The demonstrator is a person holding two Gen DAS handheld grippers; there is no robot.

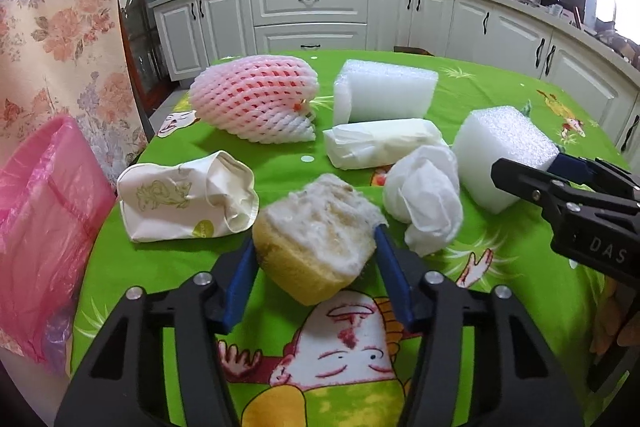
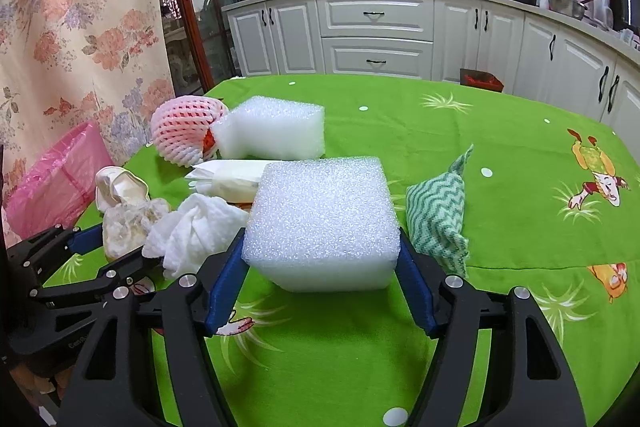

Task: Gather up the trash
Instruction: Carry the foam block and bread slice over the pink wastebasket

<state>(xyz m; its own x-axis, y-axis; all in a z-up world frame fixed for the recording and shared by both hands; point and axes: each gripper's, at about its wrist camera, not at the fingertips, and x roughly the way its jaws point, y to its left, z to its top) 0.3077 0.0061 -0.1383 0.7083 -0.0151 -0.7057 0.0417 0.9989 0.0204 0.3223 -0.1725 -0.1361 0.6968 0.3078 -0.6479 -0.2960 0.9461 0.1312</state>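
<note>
A chunk of yellow fruit peel with white pith [image 1: 316,239] sits on the green tablecloth, and the blue pads of my left gripper [image 1: 314,241] press on both its sides. My right gripper [image 2: 320,241] is shut on a white foam block [image 2: 320,211], its pads against the block's two flanks. In the right wrist view the left gripper [image 2: 116,245] shows at the lower left around the peel [image 2: 128,223]. A pink bag [image 1: 44,219] hangs open at the table's left edge.
On the cloth lie a crushed paper cup [image 1: 184,199], a pink foam fruit net [image 1: 256,99], a second foam block [image 1: 384,91], a tissue pack [image 1: 380,143], a crumpled tissue [image 1: 428,195] and a green zigzag cloth [image 2: 436,219]. Kitchen cabinets stand behind.
</note>
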